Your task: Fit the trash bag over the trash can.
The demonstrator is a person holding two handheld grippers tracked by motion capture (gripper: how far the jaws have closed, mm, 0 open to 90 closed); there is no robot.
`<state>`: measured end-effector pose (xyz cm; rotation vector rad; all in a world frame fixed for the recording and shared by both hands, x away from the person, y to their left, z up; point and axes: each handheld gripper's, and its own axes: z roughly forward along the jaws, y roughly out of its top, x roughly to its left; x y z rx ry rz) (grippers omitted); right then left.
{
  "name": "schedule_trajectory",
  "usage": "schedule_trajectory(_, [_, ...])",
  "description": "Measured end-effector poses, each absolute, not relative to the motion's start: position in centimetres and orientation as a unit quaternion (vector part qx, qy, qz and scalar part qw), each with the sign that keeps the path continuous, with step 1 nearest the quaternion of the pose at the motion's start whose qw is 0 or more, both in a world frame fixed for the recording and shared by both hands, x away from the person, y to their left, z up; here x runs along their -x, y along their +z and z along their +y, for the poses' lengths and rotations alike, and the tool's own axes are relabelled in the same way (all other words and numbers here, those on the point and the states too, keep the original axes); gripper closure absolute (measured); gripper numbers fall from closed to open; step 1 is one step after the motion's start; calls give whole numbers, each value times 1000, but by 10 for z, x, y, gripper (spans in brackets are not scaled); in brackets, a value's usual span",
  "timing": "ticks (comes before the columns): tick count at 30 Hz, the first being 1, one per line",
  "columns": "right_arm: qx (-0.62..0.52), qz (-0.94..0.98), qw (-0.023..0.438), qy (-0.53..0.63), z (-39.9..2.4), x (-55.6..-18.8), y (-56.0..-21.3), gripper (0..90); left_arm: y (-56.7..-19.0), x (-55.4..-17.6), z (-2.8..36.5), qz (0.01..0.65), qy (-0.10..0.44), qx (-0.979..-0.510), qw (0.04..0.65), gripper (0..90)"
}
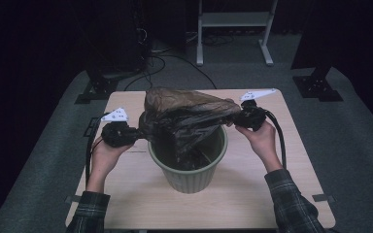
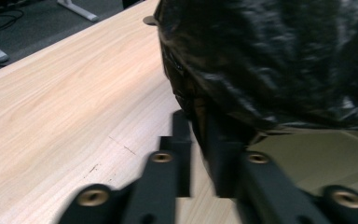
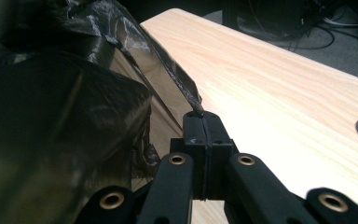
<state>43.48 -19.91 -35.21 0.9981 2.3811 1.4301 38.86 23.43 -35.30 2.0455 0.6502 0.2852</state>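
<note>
Two grippers: each holds one side of a dark plastic bag (image 1: pixel 184 116) stretched over a green bin (image 1: pixel 189 172).
Left gripper (image 1: pixel 135 133): in the left hand (image 1: pixel 104 158), at the bag's left edge; in the left gripper view its jaws stand slightly apart with the bag's film (image 2: pixel 261 65) running down between them.
Right gripper (image 1: pixel 236 115): in the right hand (image 1: pixel 262 141), at the bag's right edge; in the right gripper view its jaws are pressed together, pinching a thin edge of the bag (image 3: pixel 186 91).
Bag: crumpled and glossy, held above the bin's mouth, its lower part hanging inside.
Bin: ribbed, upright on the wooden table (image 1: pixel 252 194), near the middle.
Writing: no readable brand or label on bag, bin or grippers; the grey plates on the grippers carry small dots too small to make out.
</note>
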Motion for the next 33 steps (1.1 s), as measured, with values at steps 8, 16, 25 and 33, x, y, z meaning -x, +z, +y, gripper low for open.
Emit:
schedule_trajectory(8, [-345,780,134,504,-226,-422,-329,737,-331,-374,261,283,150,-812,488,530])
schedule_trajectory(16, [-335,773,165,512,-246,-403,-300,633,-308,-355,269,265,180,-795,515,464])
schedule_trajectory(25, [-315,769,190,523,-253,-382,-277,609,-286,-370,234,240,194,-781,542,393])
schedule_trajectory(33, [-301,757,169,555,-255,-374,-266,579,-278,-392,202,239,201,-782,540,394])
